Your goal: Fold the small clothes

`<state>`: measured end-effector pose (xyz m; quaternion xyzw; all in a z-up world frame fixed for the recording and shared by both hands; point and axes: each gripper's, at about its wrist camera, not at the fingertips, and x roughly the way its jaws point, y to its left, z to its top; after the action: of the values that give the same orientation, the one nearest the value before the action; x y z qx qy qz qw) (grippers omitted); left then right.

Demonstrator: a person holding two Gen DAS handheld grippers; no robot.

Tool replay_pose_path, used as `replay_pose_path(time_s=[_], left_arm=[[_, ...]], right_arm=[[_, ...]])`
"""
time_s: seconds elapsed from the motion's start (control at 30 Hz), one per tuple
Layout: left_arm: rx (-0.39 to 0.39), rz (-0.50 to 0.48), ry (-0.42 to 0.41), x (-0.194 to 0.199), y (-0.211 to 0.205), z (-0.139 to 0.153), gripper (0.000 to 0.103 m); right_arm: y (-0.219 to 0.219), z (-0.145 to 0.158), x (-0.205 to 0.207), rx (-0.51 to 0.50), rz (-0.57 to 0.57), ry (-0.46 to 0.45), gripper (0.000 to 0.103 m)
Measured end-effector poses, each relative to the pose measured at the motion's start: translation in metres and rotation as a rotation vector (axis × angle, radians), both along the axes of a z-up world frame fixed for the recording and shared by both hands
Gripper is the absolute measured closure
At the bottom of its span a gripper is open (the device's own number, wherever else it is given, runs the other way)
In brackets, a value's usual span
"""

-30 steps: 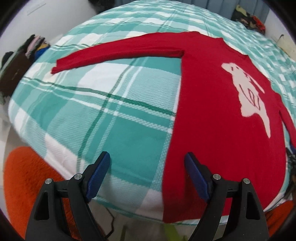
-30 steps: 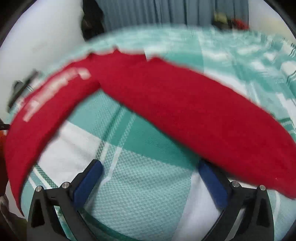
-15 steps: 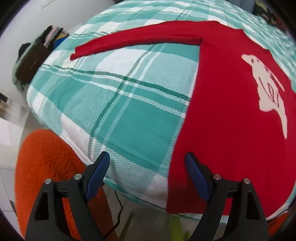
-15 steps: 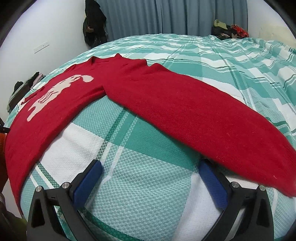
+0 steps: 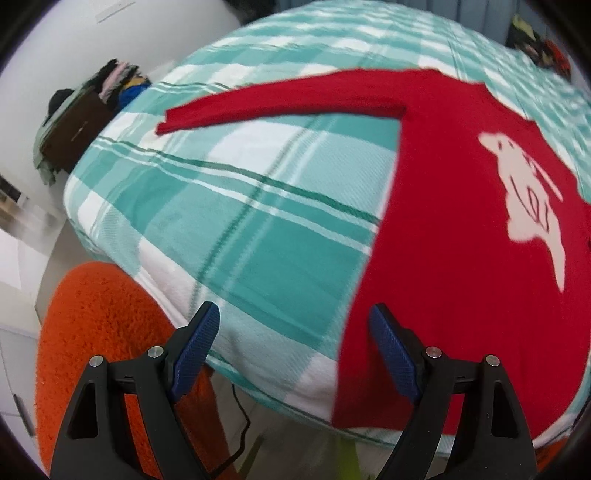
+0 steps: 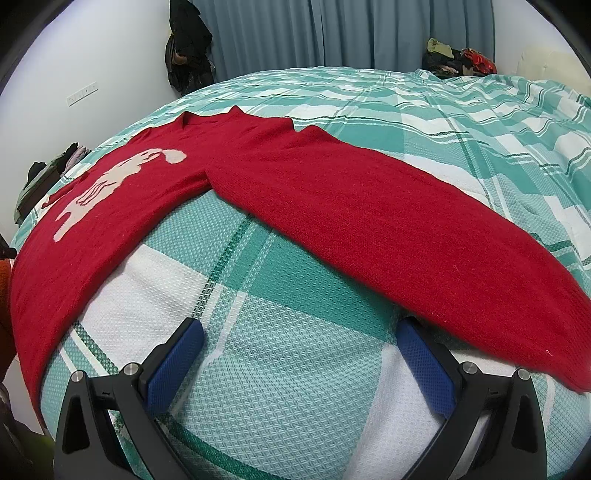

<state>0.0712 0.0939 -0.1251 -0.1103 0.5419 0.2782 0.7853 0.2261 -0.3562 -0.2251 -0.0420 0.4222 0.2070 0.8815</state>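
Observation:
A red sweater (image 5: 443, 229) with a pale animal figure (image 5: 524, 192) lies spread flat on the green plaid bed; it also shows in the right wrist view (image 6: 332, 192). One sleeve (image 5: 280, 107) stretches out to the left. The other sleeve (image 6: 406, 229) runs across in front of my right gripper. My left gripper (image 5: 295, 347) is open and empty, above the bed's near edge by the sweater's hem. My right gripper (image 6: 301, 358) is open and empty, low over the bedspread, its right finger just under the sleeve's edge.
The bed (image 5: 229, 221) fills both views. An orange fluffy rug (image 5: 96, 332) lies on the floor below the bed edge, with a black cable (image 5: 240, 435) beside it. Clothes piles sit at the far left (image 5: 92, 107) and the far corner (image 6: 458, 59). Curtains (image 6: 332, 33) hang behind.
The left gripper's view has swung left and back, showing more rug and floor. The right gripper's view, blurred a second ago, has settled by the sleeve. Both stay open.

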Motion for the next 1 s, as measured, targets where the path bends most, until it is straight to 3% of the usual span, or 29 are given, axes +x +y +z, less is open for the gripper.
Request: replay_pose_path(time_s=[0.17, 0.33, 0.43, 0.57, 0.63, 0.7, 0.8, 0.87, 0.9, 1.0], left_arm=[[0.004, -0.024, -0.099, -0.001, 0.009, 0.013, 0.018], [-0.089, -0.2, -0.216, 0.006, -0.005, 0.021, 0.018], [-0.145, -0.327, -0.215, 0.012, -0.024, 0.007, 0.016], [-0.182, -0.416, -0.13, 0.013, -0.032, -0.025, 0.017], [-0.2, -0.426, -0.133, 0.005, -0.027, -0.036, 0.017], [-0.204, -0.433, -0.149, 0.002, -0.024, -0.036, 0.017], [-0.193, -0.441, -0.14, 0.0, -0.026, -0.034, 0.017], [-0.21, -0.418, -0.144, -0.011, -0.018, -0.027, 0.018], [-0.25, -0.393, -0.17, -0.02, -0.007, -0.022, 0.018], [-0.392, -0.333, -0.199, -0.037, 0.022, -0.023, 0.019]], right_arm=[[0.0, 0.0, 0.0, 0.0, -0.005, -0.001, 0.0], [0.002, -0.001, 0.001, -0.01, -0.007, -0.009, 0.0], [-0.004, -0.001, 0.003, 0.028, 0.002, 0.02, 0.0], [-0.004, 0.018, 0.006, 0.074, -0.022, 0.18, 0.0], [0.021, 0.046, -0.015, 0.091, -0.014, 0.184, 0.0], [0.067, 0.07, -0.048, 0.035, 0.046, 0.138, 0.0], [0.136, 0.081, -0.092, -0.067, 0.102, 0.103, 0.002], [0.165, 0.074, -0.116, -0.107, 0.051, 0.127, 0.008], [0.167, 0.071, -0.125, -0.075, 0.012, 0.151, 0.011], [0.136, 0.059, -0.158, 0.224, -0.128, 0.241, 0.012]])
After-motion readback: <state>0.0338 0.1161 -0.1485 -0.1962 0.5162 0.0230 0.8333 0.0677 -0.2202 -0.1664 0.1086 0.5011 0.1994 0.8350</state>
